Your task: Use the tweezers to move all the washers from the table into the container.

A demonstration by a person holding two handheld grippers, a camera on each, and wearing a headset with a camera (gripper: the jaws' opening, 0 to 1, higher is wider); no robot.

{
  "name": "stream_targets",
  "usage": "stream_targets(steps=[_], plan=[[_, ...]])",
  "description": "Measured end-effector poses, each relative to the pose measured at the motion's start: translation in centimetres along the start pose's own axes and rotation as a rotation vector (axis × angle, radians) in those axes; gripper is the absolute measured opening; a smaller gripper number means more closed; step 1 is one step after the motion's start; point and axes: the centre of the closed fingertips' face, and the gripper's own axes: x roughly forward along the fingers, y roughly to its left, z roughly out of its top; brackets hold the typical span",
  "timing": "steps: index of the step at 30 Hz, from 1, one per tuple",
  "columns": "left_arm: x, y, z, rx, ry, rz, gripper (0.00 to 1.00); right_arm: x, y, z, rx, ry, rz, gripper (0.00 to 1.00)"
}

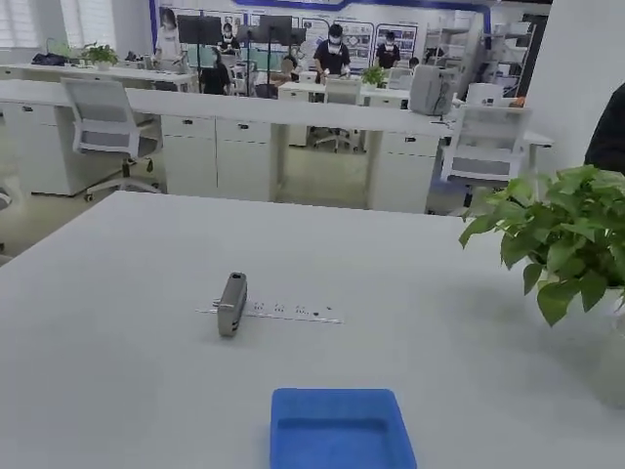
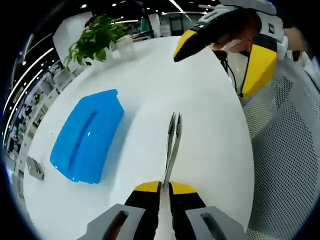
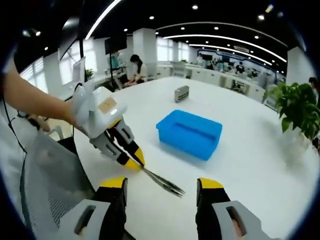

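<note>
Small washers [image 1: 293, 311] lie in a row on the white table [image 1: 117, 322], beside a small metal block [image 1: 232, 303]. The blue container [image 1: 337, 430] stands at the near edge and looks empty. My left gripper [image 2: 165, 186] is shut on the tweezers [image 2: 173, 142], whose closed tips point out over the table to the right of the container [image 2: 87, 135]. My right gripper [image 3: 161, 184] is open with nothing between its jaws. In its view the left gripper [image 3: 117, 145] comes in from the left, holding the tweezers [image 3: 162, 182] just in front of the open jaws, short of the container [image 3: 189, 132].
A potted plant [image 1: 562, 234] stands at the table's right side. A mesh chair [image 2: 285, 125] sits at the near table edge by the grippers. Beyond the table are desks, office chairs [image 1: 107, 127] and people at work.
</note>
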Motion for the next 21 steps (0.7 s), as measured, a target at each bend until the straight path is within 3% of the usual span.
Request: stream_targets(steps=[1, 4, 7, 11, 17, 21], plan=[[-0.4, -0.1, 0.0, -0.07, -0.014, -0.005, 0.1, -0.4, 0.0, 0.0, 0.035, -0.015, -0.006, 0.58], [-1.9, 0.4, 0.0, -0.171, -0.058, 0.036, 0.22, -0.9, -0.1, 0.3, 0.098, -0.044, -0.01, 0.68], [-4.1, -0.3, -0.4, -0.284, -0.075, 0.032, 0.36, -1.3, -0.5, 0.4, 0.112, -0.063, -0.025, 0.73], [-6.9, -0.4, -0.4, -0.391, -0.135, 0.081, 0.55, -1.5, -0.7, 0.3, 0.113, -0.066, -0.044, 0.78], [-11.4, 0.5, -1.3, -0.532, -0.226, 0.26, 0.76, -2.1, -1.1, 0.7, 0.169, -0.108, -0.062, 0.83], [-13.8, 1.0, -1.9, -0.592, -0.284, 0.379, 0.81, -2.6, -1.6, 1.1, 0.162, -0.141, -0.089, 0.83]])
